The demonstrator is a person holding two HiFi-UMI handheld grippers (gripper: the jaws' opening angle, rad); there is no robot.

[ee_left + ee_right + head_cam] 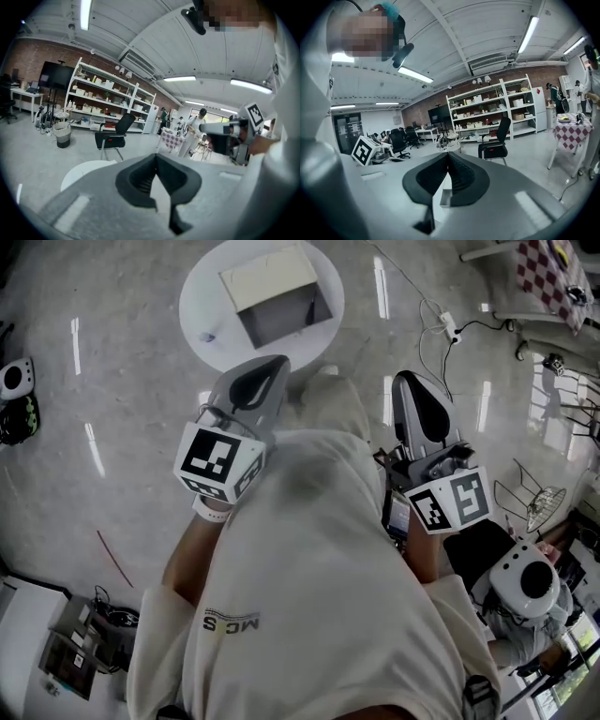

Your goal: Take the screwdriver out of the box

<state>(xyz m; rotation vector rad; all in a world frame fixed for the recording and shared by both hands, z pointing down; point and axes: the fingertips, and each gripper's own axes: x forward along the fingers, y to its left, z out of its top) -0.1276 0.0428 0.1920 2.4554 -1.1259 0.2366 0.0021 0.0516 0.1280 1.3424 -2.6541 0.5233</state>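
An open cardboard box (pixel 277 296) stands on a small round white table (pixel 202 292) ahead of me; its inside is dark and no screwdriver shows. My left gripper (pixel 278 360) is held just short of the table's near edge, jaws shut and empty; its tips (pixel 156 154) meet above the table (pixel 84 171). My right gripper (pixel 405 377) is off to the right over the floor, also shut with nothing in it. Through the gap below its joined tips (pixel 449 153) I see a corner of the box (pixel 445 199).
A small dark object (pixel 206 336) lies on the table's left side. Cables and a power strip (pixel 448 326) cross the floor at right. A checked-cloth table (pixel 553 277), a wire basket (pixel 539 502), a black chair (pixel 112 136) and shelves (pixel 108 101) stand around.
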